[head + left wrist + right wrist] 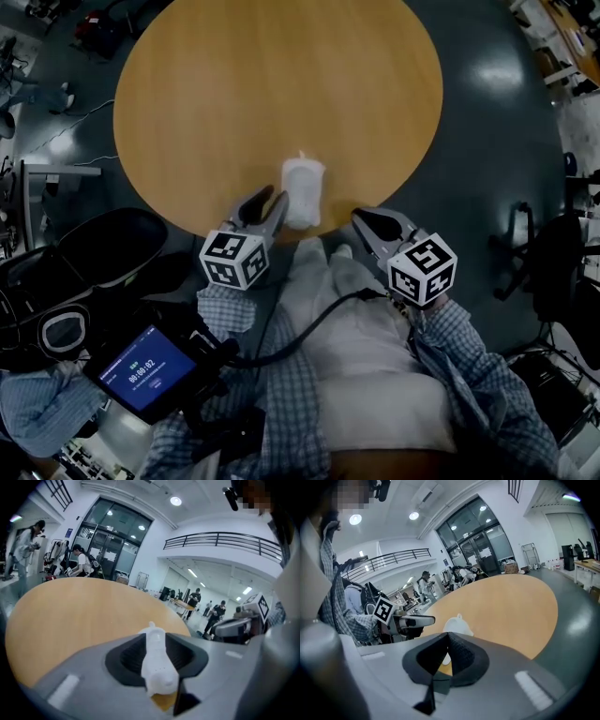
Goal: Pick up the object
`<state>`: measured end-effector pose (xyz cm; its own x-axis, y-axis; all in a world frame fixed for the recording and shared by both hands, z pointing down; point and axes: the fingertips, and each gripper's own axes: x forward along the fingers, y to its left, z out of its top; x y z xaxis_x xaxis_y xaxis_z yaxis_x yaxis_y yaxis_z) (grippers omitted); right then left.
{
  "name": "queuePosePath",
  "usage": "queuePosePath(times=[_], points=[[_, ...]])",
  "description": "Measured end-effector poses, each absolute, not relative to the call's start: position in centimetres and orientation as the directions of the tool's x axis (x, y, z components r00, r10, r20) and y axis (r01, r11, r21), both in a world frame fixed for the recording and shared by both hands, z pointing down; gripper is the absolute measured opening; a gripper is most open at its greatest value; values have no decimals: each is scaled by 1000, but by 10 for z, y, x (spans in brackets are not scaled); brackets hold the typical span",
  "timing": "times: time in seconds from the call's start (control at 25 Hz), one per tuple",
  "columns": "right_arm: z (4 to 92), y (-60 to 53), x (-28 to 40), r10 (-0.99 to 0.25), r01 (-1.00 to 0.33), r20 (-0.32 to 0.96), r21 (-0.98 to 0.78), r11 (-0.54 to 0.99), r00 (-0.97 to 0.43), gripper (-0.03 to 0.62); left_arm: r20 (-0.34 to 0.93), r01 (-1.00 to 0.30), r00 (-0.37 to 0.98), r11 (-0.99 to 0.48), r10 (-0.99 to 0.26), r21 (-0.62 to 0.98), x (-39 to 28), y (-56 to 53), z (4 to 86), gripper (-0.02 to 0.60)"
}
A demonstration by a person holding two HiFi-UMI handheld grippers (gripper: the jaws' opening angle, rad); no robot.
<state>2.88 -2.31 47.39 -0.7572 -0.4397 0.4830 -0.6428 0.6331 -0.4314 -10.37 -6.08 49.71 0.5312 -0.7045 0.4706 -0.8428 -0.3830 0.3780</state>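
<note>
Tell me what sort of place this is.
Probably a large open lab or workshop hall. An upper-level railing runs above tall glass doors, and several people stand working in the background beyond the round table.

Object [303,192] on table [234,94] near edge; left gripper [270,200] just left; right gripper [364,220] right

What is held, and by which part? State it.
Cannot tell: the white object stands between the jaws of the left gripper, but a firm grip is unconfirmed. The right gripper is empty.
</note>
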Motion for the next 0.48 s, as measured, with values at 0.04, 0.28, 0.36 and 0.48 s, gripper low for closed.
queuePosePath(times=[0.04, 0.28, 0.36, 0.48], points=[[473, -22, 32, -444, -649, 486, -435, 624, -753, 6, 482, -841, 536, -386, -694, 379, -101, -59, 500, 131], [469, -20, 54, -465, -682, 505, -456, 572, -727, 6, 555, -825, 565, -405, -611, 395, -79, -51, 519, 173], [479, -26, 57, -467, -693, 517, -461, 554, -717, 6, 578, -812, 583, -423, -570, 402, -72, -56, 535, 181], [495, -35, 55, -471, -709, 534, -464, 531, -702, 6, 601, -788, 614, -445, -512, 426, -68, -63, 561, 201]])
